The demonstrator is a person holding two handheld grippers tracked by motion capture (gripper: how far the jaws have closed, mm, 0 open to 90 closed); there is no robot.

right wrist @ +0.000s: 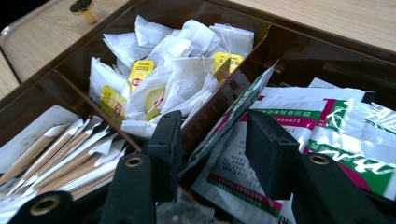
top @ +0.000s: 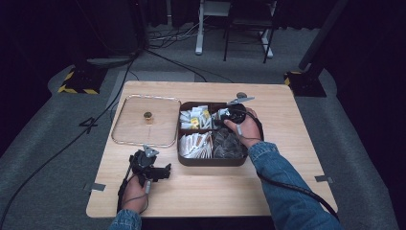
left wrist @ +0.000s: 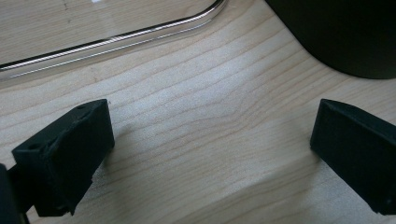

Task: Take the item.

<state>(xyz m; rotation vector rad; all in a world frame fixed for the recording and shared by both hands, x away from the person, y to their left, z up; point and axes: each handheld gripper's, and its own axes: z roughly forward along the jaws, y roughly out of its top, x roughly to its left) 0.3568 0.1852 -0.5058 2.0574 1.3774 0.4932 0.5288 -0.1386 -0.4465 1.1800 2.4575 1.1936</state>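
Right tongs [right wrist: 212, 140] sat in the divided box [top: 210, 160], jaws parted around an upright green-printed sachet [right wrist: 233, 109], apparently to pick it; left tongs [left wrist: 210, 149] rested open and empty over the counter [left wrist: 196, 116].

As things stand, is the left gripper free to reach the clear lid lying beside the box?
Probably yes. The left gripper hovers open over bare table, with the lid's rim just ahead and nothing between them. The right gripper is busy in the box, away from that path.
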